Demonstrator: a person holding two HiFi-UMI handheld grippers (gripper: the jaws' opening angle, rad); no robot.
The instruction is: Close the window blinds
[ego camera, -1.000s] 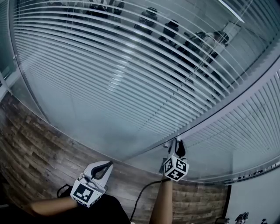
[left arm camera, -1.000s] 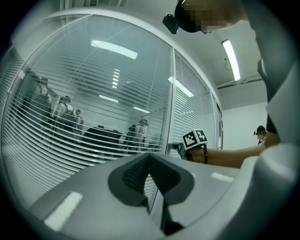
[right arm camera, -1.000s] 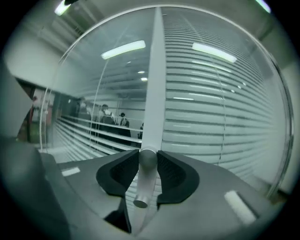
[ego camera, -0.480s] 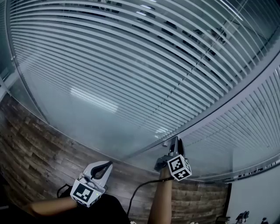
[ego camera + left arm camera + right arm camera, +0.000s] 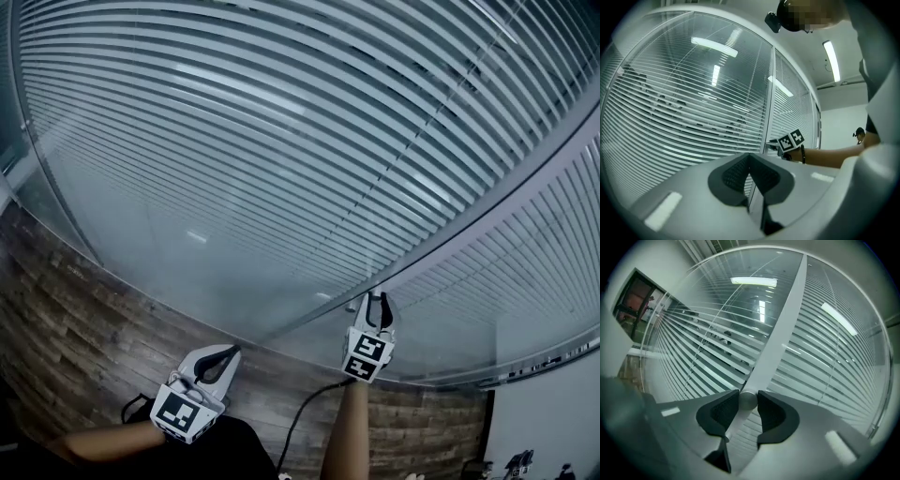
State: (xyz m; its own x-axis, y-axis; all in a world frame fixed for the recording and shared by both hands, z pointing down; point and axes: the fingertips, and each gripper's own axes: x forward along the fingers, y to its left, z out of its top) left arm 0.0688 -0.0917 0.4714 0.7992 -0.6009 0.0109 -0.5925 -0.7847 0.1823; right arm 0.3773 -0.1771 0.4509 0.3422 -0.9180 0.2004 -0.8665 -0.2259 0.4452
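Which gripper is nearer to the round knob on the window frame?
Right. The right gripper has the knob between its jaws, which have just been closing. The left gripper hangs apart, below and left.

Blinds (image 5: pixel 281 141) — slats turned nearly shut — hang above a wood-plank wall (image 5: pixel 75 309).

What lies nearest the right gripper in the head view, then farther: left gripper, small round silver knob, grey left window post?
1. Small round silver knob: between the right gripper's jaws, which just closed further.
2. Left gripper: lower left.
3. Grey window post: far left edge.
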